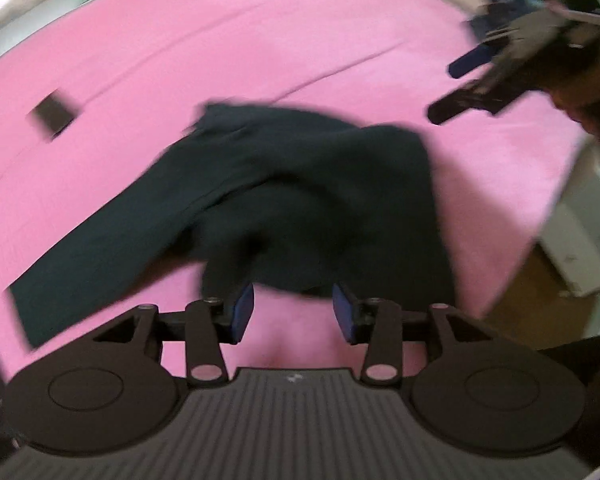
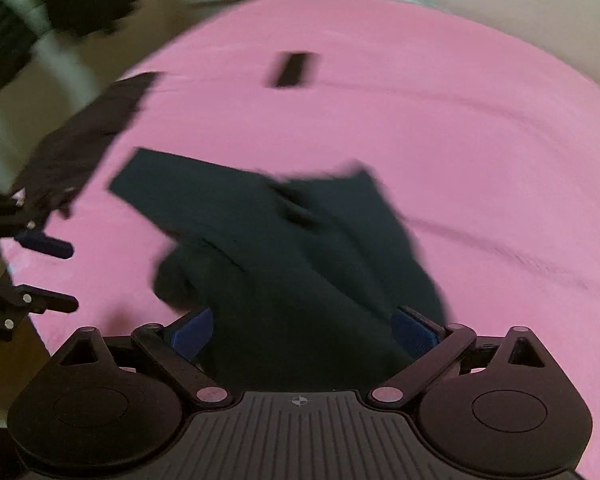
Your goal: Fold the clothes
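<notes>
Dark clothes [image 1: 284, 184] lying bunched and crumpled in the middle of the pink bed [image 1: 260, 40], soft and floppy and likely light, so best pinched at an edge or the long flat end. Left gripper [image 1: 294, 310] wide open, holding nothing, just short of the near edge; right gripper [image 2: 304, 332] also wide open, cloth lying between its fingers, not squeezed. Only a small dark flat thing [image 1: 54, 114] well off to the side, nothing in the way.

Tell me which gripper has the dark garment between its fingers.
The right gripper: its open fingers straddle the dark garment. The left gripper, also open, frames only pink sheet.
</notes>
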`<state>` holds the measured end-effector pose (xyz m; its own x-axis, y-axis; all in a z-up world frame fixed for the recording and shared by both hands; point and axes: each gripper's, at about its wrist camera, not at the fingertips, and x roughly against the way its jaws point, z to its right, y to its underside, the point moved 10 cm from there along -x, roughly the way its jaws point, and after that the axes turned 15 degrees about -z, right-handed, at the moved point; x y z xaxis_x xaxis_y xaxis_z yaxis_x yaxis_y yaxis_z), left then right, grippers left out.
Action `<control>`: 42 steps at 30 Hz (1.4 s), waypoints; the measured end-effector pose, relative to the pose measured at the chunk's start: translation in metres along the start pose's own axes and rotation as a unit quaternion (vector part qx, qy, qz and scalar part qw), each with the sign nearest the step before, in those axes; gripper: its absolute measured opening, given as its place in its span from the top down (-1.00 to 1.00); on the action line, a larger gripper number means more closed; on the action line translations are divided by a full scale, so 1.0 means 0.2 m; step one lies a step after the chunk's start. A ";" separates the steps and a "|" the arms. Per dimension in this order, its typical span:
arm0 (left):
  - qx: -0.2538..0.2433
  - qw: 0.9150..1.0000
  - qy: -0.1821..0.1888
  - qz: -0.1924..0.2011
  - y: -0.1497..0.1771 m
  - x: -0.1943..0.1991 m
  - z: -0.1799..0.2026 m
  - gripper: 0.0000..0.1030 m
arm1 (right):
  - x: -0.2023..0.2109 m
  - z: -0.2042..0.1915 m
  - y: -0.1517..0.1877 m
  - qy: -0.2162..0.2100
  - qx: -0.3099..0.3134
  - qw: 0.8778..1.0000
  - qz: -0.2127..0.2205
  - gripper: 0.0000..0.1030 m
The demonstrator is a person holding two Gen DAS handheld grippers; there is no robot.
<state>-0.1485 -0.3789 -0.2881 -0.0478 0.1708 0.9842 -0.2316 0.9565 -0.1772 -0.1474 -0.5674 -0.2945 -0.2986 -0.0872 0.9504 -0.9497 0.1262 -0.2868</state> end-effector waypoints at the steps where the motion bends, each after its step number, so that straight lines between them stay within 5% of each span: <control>1: 0.006 1.000 -0.002 -0.008 0.00 -0.03 0.00 0.16 | -0.09 -0.04 -0.05 0.003 0.019 1.000 0.000 -0.89; 3: 0.030 0.999 -0.016 -0.016 0.06 -0.04 -0.13 0.15 | -0.28 -0.09 -0.14 0.015 0.039 0.999 -0.025 -0.03; 4: 0.038 0.999 -0.024 -0.017 0.08 -0.05 -0.18 0.13 | -0.36 -0.09 -0.18 0.022 0.042 0.998 -0.043 0.79; 5: 0.046 0.998 -0.031 -0.018 0.11 -0.05 -0.23 0.12 | -0.39 -0.06 -0.19 0.023 0.021 0.998 -0.057 0.88; 8: 0.067 0.997 -0.039 -0.023 0.20 -0.04 -0.33 0.07 | -0.21 0.05 -0.25 -0.008 -0.048 0.998 -0.026 0.90; 13: 0.062 0.998 -0.025 -0.008 0.27 0.03 -0.38 0.07 | 0.56 0.39 -0.22 0.026 -0.181 0.977 0.106 0.91; 16: 0.041 0.999 -0.007 0.016 0.24 0.09 -0.34 0.07 | 1.02 0.69 0.02 0.108 -0.272 0.939 0.179 0.91; 20: -0.008 0.999 0.017 0.045 0.08 0.13 -0.22 0.03 | 1.35 1.07 0.53 0.215 -0.394 0.867 0.216 0.90; 23: -0.040 0.997 0.015 0.058 -0.05 0.12 -0.16 0.02 | 1.29 1.39 1.00 0.232 -0.504 0.812 0.182 0.89; 25: -0.034 0.997 0.016 0.064 -0.13 0.12 -0.13 -0.09 | 1.13 1.56 1.24 0.227 -0.545 0.795 0.135 0.87; 27: -0.016 0.998 0.017 0.062 -0.22 0.10 -0.12 -0.19 | 0.99 1.68 1.41 0.218 -0.578 0.780 0.098 0.34; 28: -0.007 0.998 0.016 0.059 -0.27 0.08 -0.11 -0.20 | 0.94 1.70 1.40 0.205 -0.568 0.792 0.095 -0.07; 29: 0.002 0.998 0.014 0.056 -0.31 0.05 -0.10 -0.20 | 0.90 1.71 1.39 0.192 -0.557 0.803 0.091 -0.21; 36: 0.032 0.999 -0.004 0.023 -0.64 -0.18 0.00 -0.20 | 0.59 1.77 1.31 0.098 -0.479 0.870 0.064 -0.29; 38: 0.011 1.000 -0.007 0.016 -0.77 -0.29 0.05 -0.20 | 0.52 1.81 1.28 0.081 -0.451 0.887 0.058 -0.75; 42: -0.055 0.998 -0.014 -0.002 -1.02 -0.56 0.15 -0.21 | 0.35 1.94 1.17 0.063 -0.385 0.919 0.052 -0.77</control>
<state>-0.1258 -0.6002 -0.3616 -0.0751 0.1625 0.9839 -0.1229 0.9776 -0.1708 -0.4284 -0.9282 -0.3415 -0.3246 0.0742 0.9429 -0.5526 0.7942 -0.2527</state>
